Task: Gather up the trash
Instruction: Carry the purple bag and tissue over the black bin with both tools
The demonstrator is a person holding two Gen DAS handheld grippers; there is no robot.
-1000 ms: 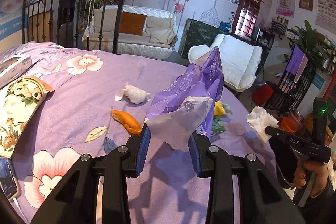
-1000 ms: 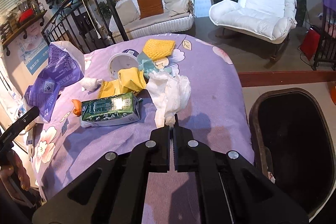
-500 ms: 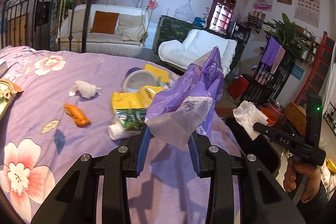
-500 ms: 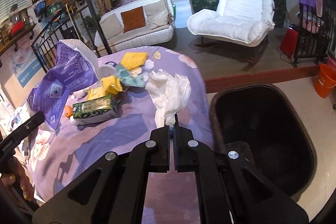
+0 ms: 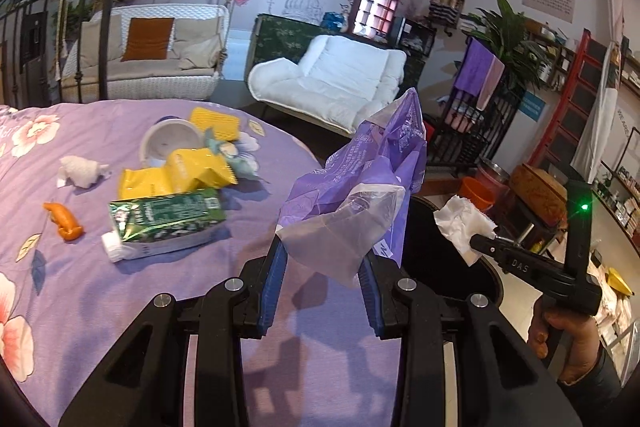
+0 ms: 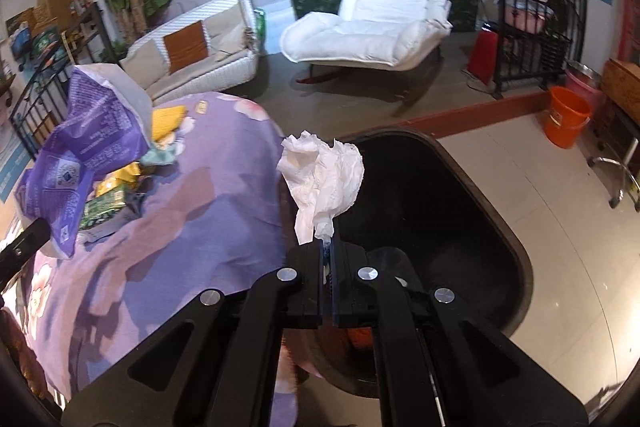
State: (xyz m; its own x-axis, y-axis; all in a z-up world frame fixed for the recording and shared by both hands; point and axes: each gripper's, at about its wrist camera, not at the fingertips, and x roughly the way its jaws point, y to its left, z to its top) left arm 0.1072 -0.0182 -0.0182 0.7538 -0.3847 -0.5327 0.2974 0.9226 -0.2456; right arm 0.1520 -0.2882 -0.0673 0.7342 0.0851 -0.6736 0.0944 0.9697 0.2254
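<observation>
Trash was partway collected. Right gripper [image 6: 328, 251] was clamped on a white tissue [image 6: 322, 179], which hung above the black bin [image 6: 500, 227] beside the bed [image 5: 120, 307]. Left gripper [image 5: 322, 279] was clamped on a purple bag [image 5: 360, 195] over the bed's edge, near the bin. Neither had been dropped in. On the bed lay 1 green carton [image 5: 164, 217], yellow wrappers [image 5: 180, 175], 1 orange peel [image 5: 64, 223], 1 white wad [image 5: 80, 171] and 1 cup [image 5: 168, 145].
</observation>
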